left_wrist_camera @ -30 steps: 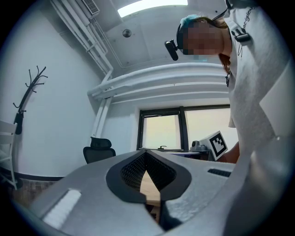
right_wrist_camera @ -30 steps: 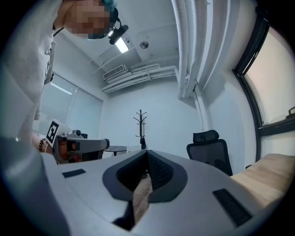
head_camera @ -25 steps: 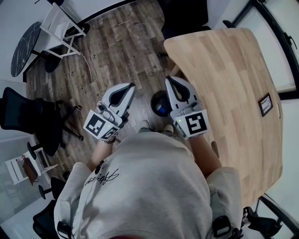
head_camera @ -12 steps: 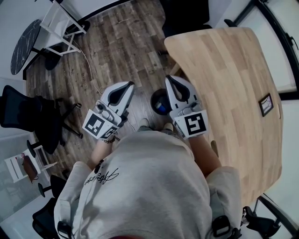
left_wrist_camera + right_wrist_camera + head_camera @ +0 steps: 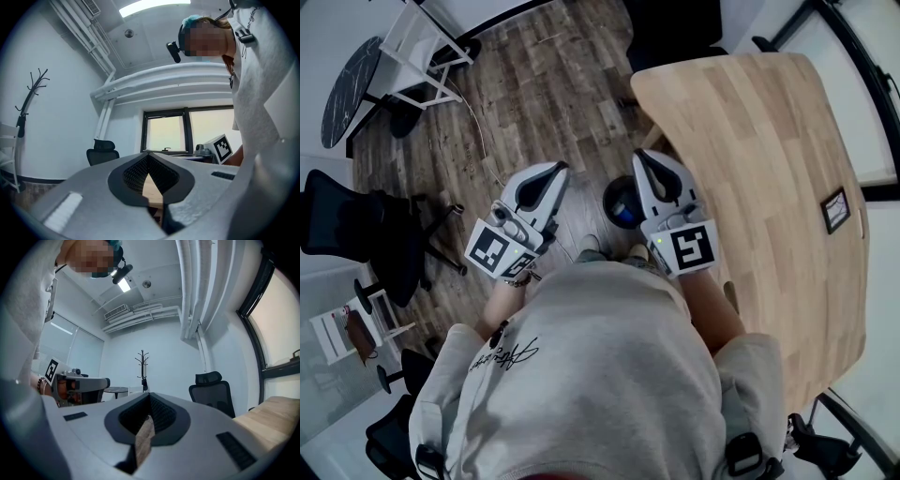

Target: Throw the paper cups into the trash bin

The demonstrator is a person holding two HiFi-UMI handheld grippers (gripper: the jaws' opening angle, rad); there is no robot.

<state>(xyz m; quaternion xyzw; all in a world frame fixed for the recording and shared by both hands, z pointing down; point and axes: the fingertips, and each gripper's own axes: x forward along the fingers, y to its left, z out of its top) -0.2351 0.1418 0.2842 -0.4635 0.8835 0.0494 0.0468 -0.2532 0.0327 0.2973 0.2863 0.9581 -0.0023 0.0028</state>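
Two grey tongs [image 5: 560, 170] [image 5: 640, 156], round black bin [image 5: 619, 202]

The trash bin [image 5: 612, 193], small, round and dark, stood upright on the wooden floor [image 5: 544, 94] just beside the table's [image 5: 750, 141] left edge, with a blue item [image 5: 625, 217] inside.

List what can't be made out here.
Trash bin: head view, right gripper covers part of its rim; contents just a blue blur.
Paper cups: in no view; whether binned, unclear.
Framed card on table: head view, too small to read.
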